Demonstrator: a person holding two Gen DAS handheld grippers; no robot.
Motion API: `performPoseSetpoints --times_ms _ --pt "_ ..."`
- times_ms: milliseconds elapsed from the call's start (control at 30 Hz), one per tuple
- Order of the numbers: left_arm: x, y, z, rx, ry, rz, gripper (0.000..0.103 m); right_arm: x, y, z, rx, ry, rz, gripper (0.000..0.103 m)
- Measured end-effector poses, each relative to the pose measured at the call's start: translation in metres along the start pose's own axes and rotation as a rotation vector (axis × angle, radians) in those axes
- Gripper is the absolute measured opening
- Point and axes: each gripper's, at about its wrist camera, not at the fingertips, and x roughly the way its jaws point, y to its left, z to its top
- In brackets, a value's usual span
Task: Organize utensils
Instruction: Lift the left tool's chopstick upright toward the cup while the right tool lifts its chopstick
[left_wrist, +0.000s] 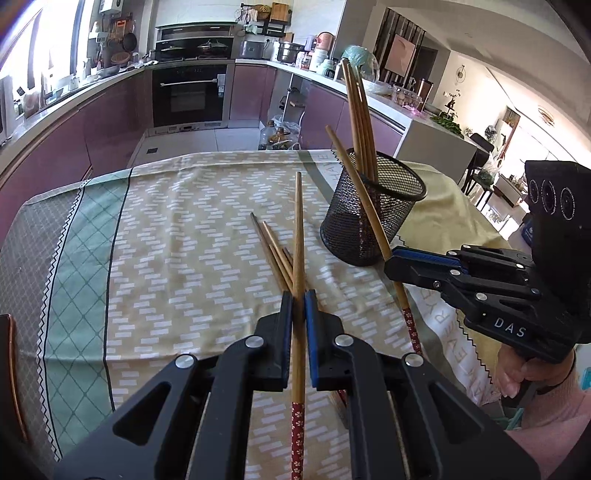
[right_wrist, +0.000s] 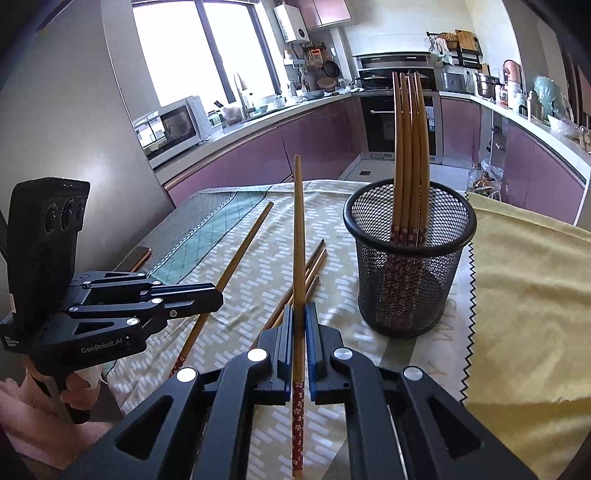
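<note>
left gripper (left_wrist: 298, 306): clamped on one chopstick (left_wrist: 298, 258); right gripper (right_wrist: 299, 321): clamped on another chopstick (right_wrist: 298, 236); loose chopsticks (left_wrist: 273, 251): flat on tablecloth (left_wrist: 166, 240); mesh cup (right_wrist: 406, 258): upright, holds four chopsticks (right_wrist: 410, 147)

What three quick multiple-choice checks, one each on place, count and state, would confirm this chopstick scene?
1. Where is the mesh cup?
A. Upright on the tablecloth
B. Tipped on its side
C. On the kitchen counter

2. How many chopsticks stand in the cup?
A. One
B. Four
C. Nine

3. What is the left gripper doing?
A. Open over the cloth
B. Shut on nothing
C. Shut on a chopstick

Answers:
1 A, its base sits flat on the cloth.
2 B, the right wrist view shows four sticks rising from it.
3 C, the pads clamp one stick; the right gripper likewise holds another.
</note>
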Motion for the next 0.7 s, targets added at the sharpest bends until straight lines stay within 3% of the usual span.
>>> performPoseSetpoints --times_ms 700 --pt "-0.057 -0.02 0.032 0.025 -0.129 -0.08 0.008 -0.054 -0.017 0.024 0.02 -0.174 -0.028 0.006"
